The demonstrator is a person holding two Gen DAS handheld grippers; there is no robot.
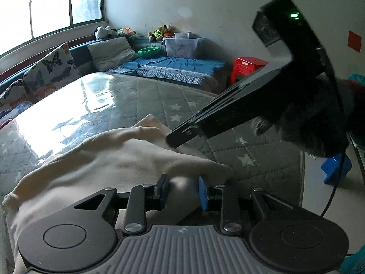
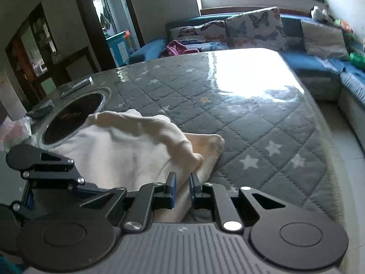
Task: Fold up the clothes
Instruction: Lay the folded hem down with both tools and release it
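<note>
A cream garment point(image 1: 109, 159) lies bunched on the grey star-quilted table point(image 1: 205, 105); it also shows in the right wrist view point(image 2: 127, 146). My left gripper point(image 1: 183, 190) has its jaws partly closed around a fold of the garment's near edge. My right gripper point(image 2: 182, 189) is shut on a fold of the garment. In the left wrist view the right gripper point(image 1: 175, 137) comes in from the right, its tip touching the cloth. In the right wrist view the left gripper point(image 2: 45, 178) sits low at the left beside the cloth.
The table point(image 2: 262, 123) has a glossy cover and a round dark opening point(image 2: 73, 116) at its left. A blue sofa point(image 1: 178, 66) with cushions, a plastic bin point(image 1: 182, 45) and a red stool point(image 1: 246, 67) stand behind it.
</note>
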